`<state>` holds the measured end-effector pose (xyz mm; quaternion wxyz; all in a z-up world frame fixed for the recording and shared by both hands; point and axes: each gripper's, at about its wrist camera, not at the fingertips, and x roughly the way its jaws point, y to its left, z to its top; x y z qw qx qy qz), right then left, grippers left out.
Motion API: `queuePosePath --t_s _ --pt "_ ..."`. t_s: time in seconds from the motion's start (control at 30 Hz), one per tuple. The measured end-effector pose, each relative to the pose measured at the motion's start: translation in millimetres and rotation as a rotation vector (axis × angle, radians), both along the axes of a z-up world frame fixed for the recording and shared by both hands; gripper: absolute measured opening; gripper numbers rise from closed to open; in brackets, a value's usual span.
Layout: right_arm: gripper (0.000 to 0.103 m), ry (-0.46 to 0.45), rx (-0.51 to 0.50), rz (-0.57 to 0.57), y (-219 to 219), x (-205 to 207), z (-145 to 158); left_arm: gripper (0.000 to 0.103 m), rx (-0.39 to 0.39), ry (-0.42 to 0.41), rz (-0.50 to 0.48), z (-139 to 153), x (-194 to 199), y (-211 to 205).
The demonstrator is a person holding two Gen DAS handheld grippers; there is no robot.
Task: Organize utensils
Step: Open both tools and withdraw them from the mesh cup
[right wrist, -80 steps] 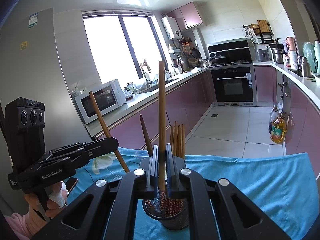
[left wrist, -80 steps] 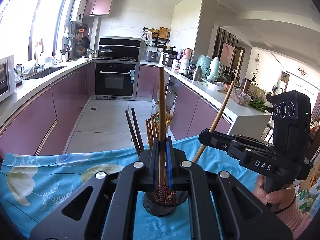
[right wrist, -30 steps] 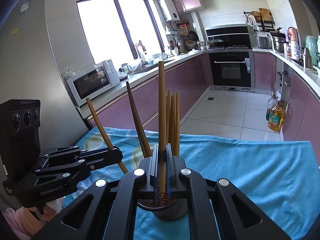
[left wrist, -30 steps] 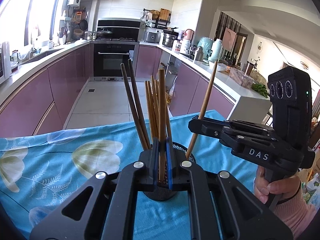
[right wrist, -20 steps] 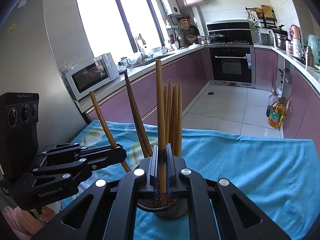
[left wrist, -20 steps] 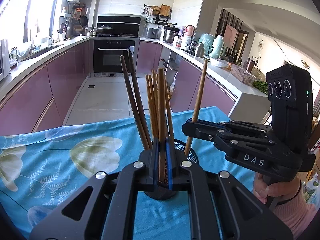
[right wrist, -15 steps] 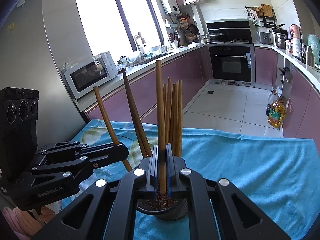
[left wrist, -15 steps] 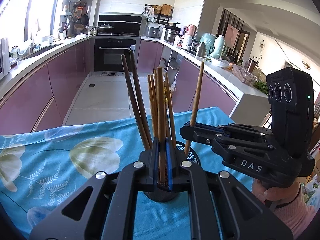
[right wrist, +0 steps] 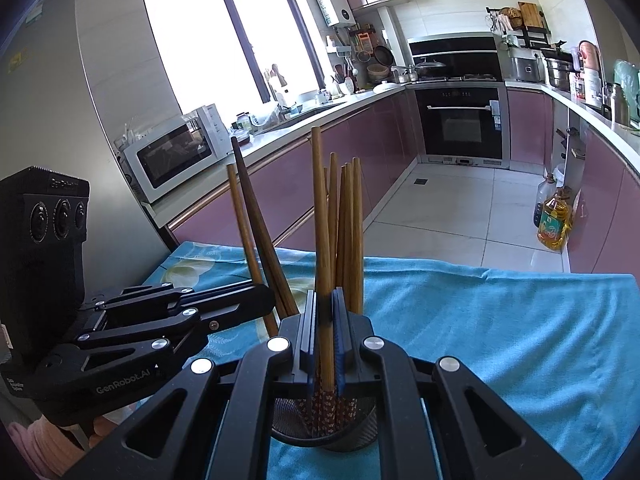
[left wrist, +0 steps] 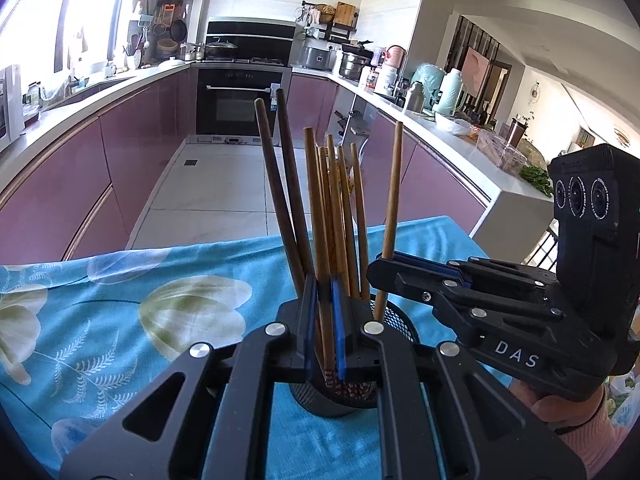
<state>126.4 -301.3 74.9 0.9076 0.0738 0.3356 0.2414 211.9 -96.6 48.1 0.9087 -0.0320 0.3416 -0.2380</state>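
In the left wrist view, the left gripper [left wrist: 325, 320] sits at the bottom centre of the frame, its blue pads clamped on a light wooden chopstick [left wrist: 318, 232] that stands upright with its lower end inside the black mesh holder [left wrist: 404, 330] on the blue floral tablecloth [left wrist: 120, 320]. The holder already contains several light chopsticks [left wrist: 340, 216] and two dark chopsticks [left wrist: 284, 200] leaning toward the upper left. At the right of the frame the right gripper [left wrist: 384, 274] pinches another chopstick [left wrist: 392, 196] whose lower tip dips into the holder. In the right wrist view, the right gripper [right wrist: 325, 332] fills the bottom centre, closed on its upright chopstick [right wrist: 322, 232] above the mesh holder [right wrist: 360, 436]. The left gripper [right wrist: 262, 298] reaches in from the lower left, gripping a chopstick [right wrist: 242, 232] beside the dark pair [right wrist: 260, 240].
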Motion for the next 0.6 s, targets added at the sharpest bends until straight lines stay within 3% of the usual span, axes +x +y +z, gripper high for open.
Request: queuePosePath --t_s 0.27,0.43,0.57,0.6 --pt "0.008 -0.002 0.001 0.005 2 -1 1 0.009 -0.006 0.014 0.022 -6 7 2" --pt "0.008 -0.002 0.001 0.004 2 -3 0 0.02 -0.001 0.007 0.035 -11 3 4" --pt "0.028 -0.012 0.011 -0.005 -2 -9 0 0.03 0.01 -0.02 0.055 -11 -7 9" --pt "0.028 -0.014 0.013 -0.007 -3 -11 -1 0.032 0.01 -0.027 0.056 -11 -10 10"
